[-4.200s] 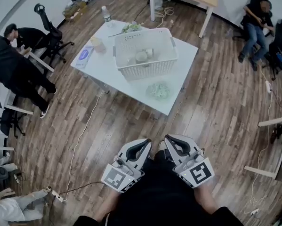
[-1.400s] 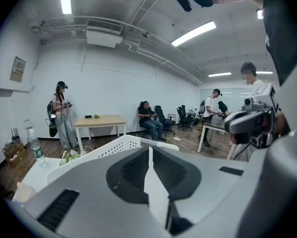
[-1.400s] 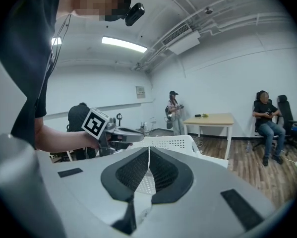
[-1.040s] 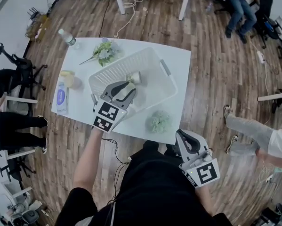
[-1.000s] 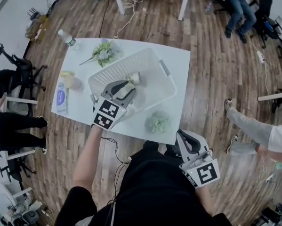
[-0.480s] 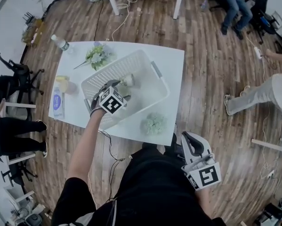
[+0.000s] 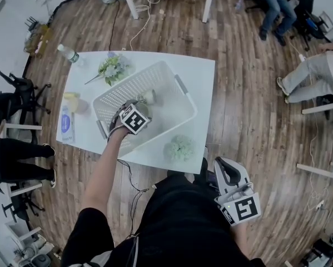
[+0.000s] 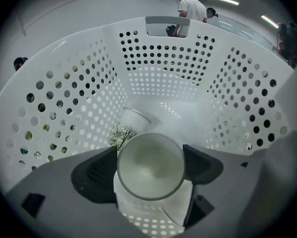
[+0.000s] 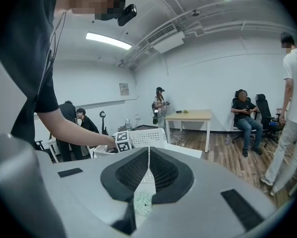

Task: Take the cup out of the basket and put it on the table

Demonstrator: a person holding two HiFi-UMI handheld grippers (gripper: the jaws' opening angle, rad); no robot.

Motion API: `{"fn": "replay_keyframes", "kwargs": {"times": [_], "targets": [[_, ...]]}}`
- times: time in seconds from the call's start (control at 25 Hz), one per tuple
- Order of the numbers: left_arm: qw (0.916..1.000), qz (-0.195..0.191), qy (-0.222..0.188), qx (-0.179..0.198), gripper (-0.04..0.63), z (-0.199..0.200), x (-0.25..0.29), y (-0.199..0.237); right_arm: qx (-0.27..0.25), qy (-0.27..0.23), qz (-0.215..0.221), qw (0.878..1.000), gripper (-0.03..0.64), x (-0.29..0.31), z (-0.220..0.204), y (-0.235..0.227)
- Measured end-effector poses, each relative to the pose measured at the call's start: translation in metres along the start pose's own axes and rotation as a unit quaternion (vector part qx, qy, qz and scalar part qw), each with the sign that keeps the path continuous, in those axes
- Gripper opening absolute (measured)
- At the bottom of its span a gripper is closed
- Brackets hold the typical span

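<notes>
Jaws of left hand-held gripper just opened around cup.

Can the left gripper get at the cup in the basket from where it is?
Probably yes. The left gripper is down inside the basket, its fingers have just been opening, and the cup sits between them with nothing in the way.

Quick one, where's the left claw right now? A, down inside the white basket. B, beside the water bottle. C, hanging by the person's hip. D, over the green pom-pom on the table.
A: the left claw sits low inside the white basket, its jaws just opened wide, with a cup standing between them.
</notes>
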State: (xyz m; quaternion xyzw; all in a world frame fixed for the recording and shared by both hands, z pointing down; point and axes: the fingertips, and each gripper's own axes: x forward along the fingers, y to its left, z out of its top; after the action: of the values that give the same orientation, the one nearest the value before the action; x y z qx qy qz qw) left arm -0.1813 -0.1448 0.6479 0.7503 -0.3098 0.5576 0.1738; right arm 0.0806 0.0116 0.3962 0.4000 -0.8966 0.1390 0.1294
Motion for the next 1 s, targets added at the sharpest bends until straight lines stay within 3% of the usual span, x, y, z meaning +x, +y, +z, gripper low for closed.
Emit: {"fn": "replay_keyframes", "kwargs": {"times": [0.56,1.0], "targets": [[0.9993,0.01,0.011,-0.035,0.409,-0.003,0.001,0.005,-0.003,0.004,0.001,1.0,0.026,-0.001,-0.004,-0.005],[0.9988,0.027,-0.005,-0.041,0.408,0.017,-0.038,0.005,-0.016,-0.003,0.017,1.0,0.026,0.001,0.001,-0.003]]}}
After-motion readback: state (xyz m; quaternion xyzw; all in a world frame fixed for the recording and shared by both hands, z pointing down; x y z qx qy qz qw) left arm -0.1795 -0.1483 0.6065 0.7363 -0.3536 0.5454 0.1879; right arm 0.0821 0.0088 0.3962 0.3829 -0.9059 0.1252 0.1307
